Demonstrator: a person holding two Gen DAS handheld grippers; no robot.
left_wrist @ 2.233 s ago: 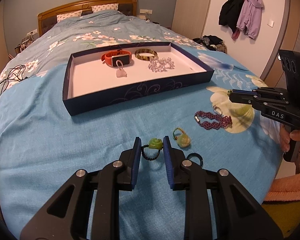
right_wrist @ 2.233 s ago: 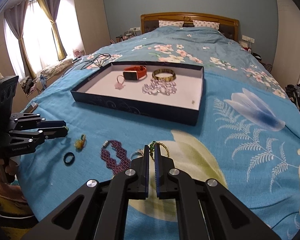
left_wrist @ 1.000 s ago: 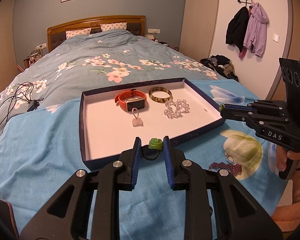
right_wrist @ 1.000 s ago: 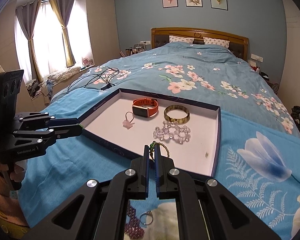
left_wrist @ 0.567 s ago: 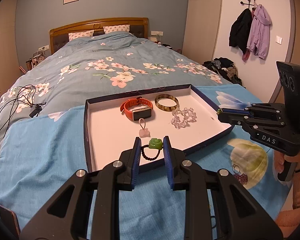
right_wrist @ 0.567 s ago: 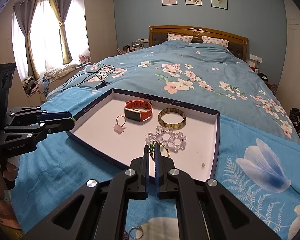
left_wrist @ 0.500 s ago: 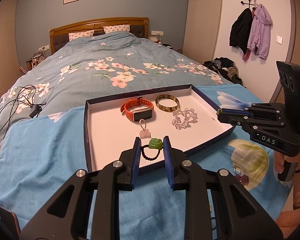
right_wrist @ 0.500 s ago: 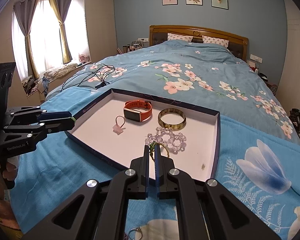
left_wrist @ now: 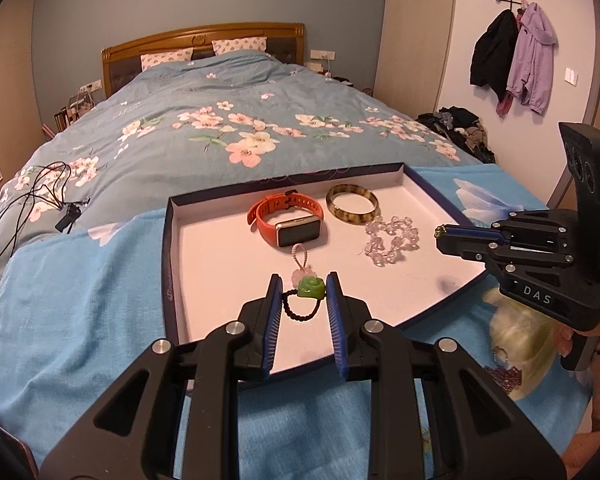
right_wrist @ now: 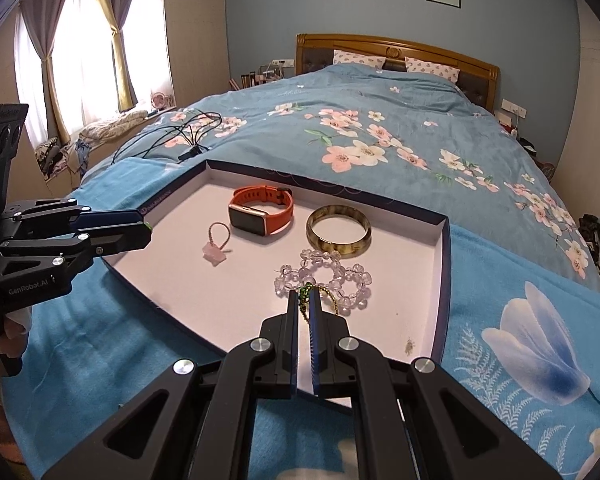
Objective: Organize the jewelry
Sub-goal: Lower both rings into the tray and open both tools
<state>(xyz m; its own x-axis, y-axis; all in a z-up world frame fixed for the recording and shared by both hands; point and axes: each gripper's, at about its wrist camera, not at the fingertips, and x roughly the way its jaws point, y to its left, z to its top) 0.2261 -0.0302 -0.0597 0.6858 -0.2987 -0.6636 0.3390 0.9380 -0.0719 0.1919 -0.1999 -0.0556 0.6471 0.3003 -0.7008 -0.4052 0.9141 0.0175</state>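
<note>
The left gripper (left_wrist: 303, 286), pinching a green carved pendant on a black cord loop (left_wrist: 310, 287), is hovering over the near edge of the shallow navy-walled tray (left_wrist: 166, 256), while the right gripper (right_wrist: 304, 301), pressed onto a thin gold-and-green beaded loop (right_wrist: 327, 293), is hanging further right.

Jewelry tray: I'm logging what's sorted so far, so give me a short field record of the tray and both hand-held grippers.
tray: dark blue rim, pale floor, on bed
in tray: orange smartwatch; amber bangle; clear bead bracelet; pink charm
left hand-held gripper: shut on green charm bracelet, over tray
right hand-held gripper: shut on green-and-gold bead chain, over tray

Green charm (left_wrist: 310, 287) above tray (left_wrist: 168, 264).
</note>
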